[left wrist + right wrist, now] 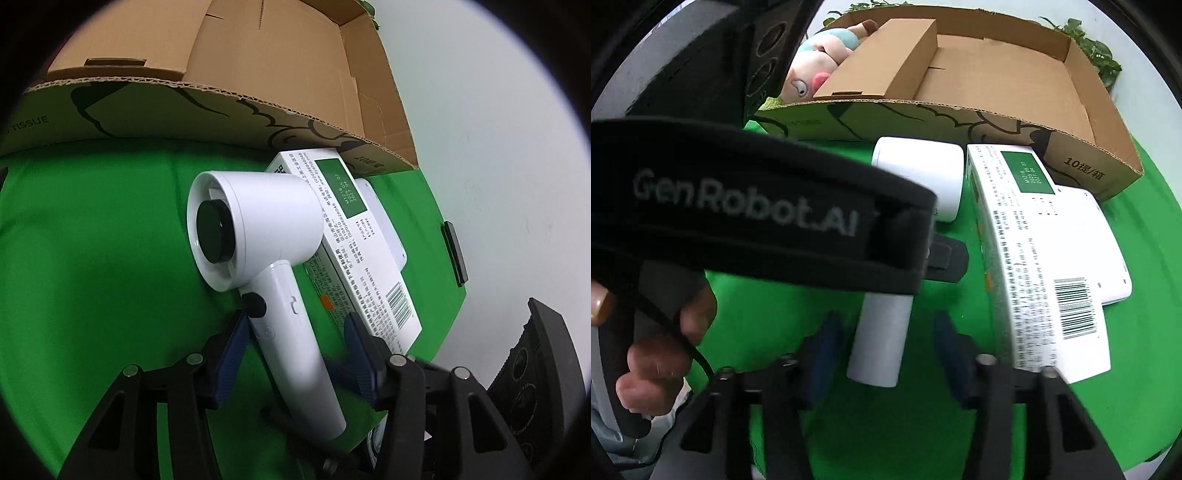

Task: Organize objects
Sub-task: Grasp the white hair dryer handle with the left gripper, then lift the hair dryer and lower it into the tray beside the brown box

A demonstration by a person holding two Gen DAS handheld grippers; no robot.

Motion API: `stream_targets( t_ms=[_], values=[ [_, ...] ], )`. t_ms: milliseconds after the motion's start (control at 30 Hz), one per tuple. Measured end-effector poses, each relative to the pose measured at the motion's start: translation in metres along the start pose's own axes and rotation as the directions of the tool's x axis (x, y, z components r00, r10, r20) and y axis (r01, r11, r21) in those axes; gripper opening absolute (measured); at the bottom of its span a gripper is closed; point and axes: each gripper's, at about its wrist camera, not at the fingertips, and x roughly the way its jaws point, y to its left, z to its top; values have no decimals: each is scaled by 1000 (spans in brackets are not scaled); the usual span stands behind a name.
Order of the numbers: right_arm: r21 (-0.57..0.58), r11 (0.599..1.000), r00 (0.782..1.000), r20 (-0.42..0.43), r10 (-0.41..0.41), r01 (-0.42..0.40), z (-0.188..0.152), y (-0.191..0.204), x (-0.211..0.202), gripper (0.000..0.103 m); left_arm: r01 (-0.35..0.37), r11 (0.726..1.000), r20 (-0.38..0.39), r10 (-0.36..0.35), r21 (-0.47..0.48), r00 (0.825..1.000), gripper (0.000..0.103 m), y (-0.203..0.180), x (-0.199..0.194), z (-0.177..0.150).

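Item under handling: a white hair dryer point(258, 229), lying on its side on the green cloth point(92, 240). Its barrel lies just in front of the cardboard box point(280, 74) and its handle runs back toward the cameras.

Left gripper point(295, 332): jaws stand apart with the dryer handle between them. One blue pad point(242, 332) sits against the handle just below the black button. The other pad shows a gap to the handle, so no closed grip is visible.

Right gripper point(886, 332): jaws also apart, blurred, with the butt end of the handle between them and green cloth showing on both sides of it.

In the right wrist view a black strap point(746, 206) printed "GenRobot.AI" crosses the frame and hides the middle of the dryer. A person's hand point(665, 332) grips a dark handle beneath it.

Just beside the dryer lies a long white carton point(365, 266) with a green panel and a barcode. It rests on a flat white item point(1104, 240) whose nature cannot be told.

The cardboard box is open-topped, with one flap folded inward. A plush toy point(816, 62) lies at its far left, and green leaves point(1100, 55) show behind it.
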Motion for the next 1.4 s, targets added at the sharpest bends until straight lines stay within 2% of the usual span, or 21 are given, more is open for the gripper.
stream_targets(
  t_ms=[67, 100, 233, 367, 467, 567, 733, 767, 1000, 1133, 1267, 1300, 1333, 1400],
  values=[
    [-6, 1000, 1000, -2, -6, 6, 2, 3, 2, 28, -36, 999, 4, 36, 4, 999, 37, 1, -3, -2],
    [-15, 1000, 1000, -1, -23, 23, 4, 7, 3, 28, -45, 999, 6, 45, 4, 999, 36, 2, -5, -3],
    [-4, 1000, 1000, 7, -18, 18, 7, 13, 2, 27, -53, 999, 20, 53, 9, 998, 36, -2, -12, -6],
    [0, 1000, 998, 63, -25, 25, 13, 21, -11, 27, -61, 998, 76, 58, 35, 995, 35, -17, -33, -5],
    [-2, 1000, 990, 135, -30, 31, 24, 26, -29, 27, -72, 994, 143, 60, 84, 988, 35, -37, -58, 1],
    [-7, 999, 974, 223, -46, 48, 40, 30, -51, 26, -90, 986, 206, 60, 138, 977, 35, -58, -82, 11],
    [-12, 997, 938, 340, -70, 78, 80, 32, -80, 26, -119, 970, 287, 55, 212, 956, 35, -91, -115, 40],
    [-11, 997, 931, 357, -73, 83, 74, 22, -93, 26, -124, 967, 297, 54, 221, 953, 35, -96, -121, 46],
    [-5, 994, 888, 451, -91, 105, 145, 10, -119, 26, -163, 942, 349, 54, 294, 936, 35, -133, -148, 111],
    [0, 995, 877, 472, -91, 103, 189, -3, -126, 26, -177, 931, 354, 56, 319, 933, 35, -148, -158, 151],
    [9, 995, 876, 475, -88, 95, 217, -19, -129, 26, -184, 928, 350, 63, 324, 935, 35, -151, -162, 182],
    [12, 996, 877, 473, -86, 91, 202, -10, -137, 27, -183, 929, 347, 64, 323, 936, 35, -149, -161, 185],
    [14, 996, 879, 470, -85, 88, 186, -25, -145, 27, -183, 929, 341, 67, 322, 938, 35, -147, -159, 189],
    [17, 997, 885, 459, -79, 80, 186, -37, -139, 27, -183, 933, 330, 75, 311, 941, 35, -140, -152, 194]
  ],
)
